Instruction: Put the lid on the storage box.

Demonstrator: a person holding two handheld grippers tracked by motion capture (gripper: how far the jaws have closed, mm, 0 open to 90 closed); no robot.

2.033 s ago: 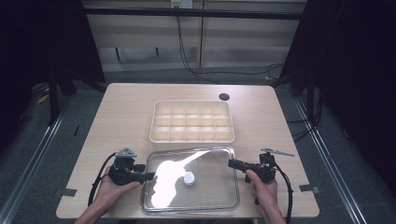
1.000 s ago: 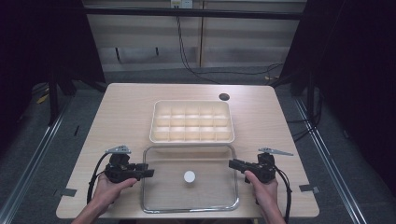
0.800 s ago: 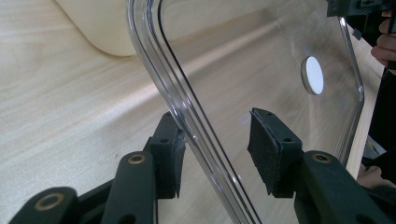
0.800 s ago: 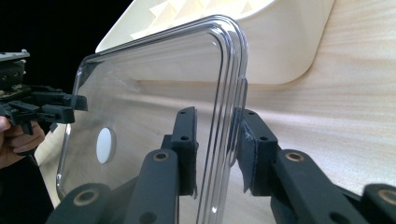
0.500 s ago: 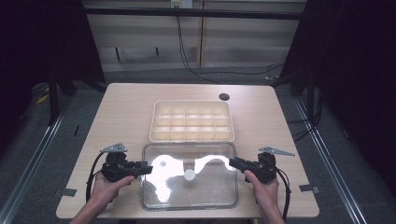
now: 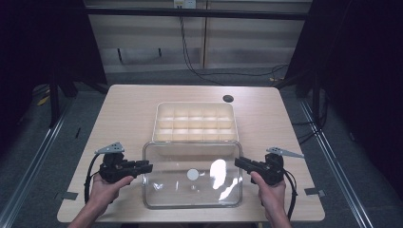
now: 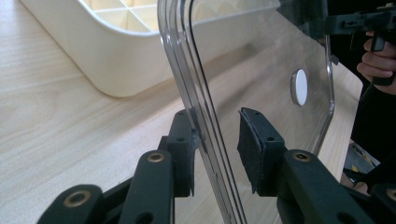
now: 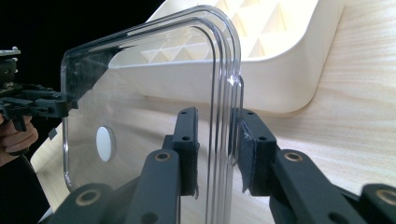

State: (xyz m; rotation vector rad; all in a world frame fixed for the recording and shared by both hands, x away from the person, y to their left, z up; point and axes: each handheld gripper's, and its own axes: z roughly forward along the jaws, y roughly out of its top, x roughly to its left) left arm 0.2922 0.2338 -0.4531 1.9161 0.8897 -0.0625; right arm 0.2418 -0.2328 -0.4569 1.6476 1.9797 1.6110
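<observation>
A clear lid [image 6: 171, 190] with a white knob [image 6: 192, 174] hangs between my two grippers near the table's front edge. Its far edge reaches the front wall of the cream compartment tray [image 6: 195, 137]. My left gripper [image 6: 148, 166] has just been closing its jaws on the lid's left rim. In the left gripper view that rim [image 7: 187, 56] runs between the pads of my left gripper [image 7: 217, 135]. My right gripper [image 6: 237, 163] is shut on the right rim. In the right gripper view the lid [image 8: 154, 102] sits inside my right gripper [image 8: 217, 135], with the tray [image 8: 280, 70] behind.
A dark round hole [image 6: 227, 99] sits in the wooden table [image 6: 119, 118] right of the tray's far corner. The tray's wall [image 7: 116, 60] stands close beyond the lid. Dark floor and cables surround the table.
The lid has shifted a little toward the tray, its far edge now at the tray's front wall, and the glare on it has moved. Both hands stayed at its sides.
</observation>
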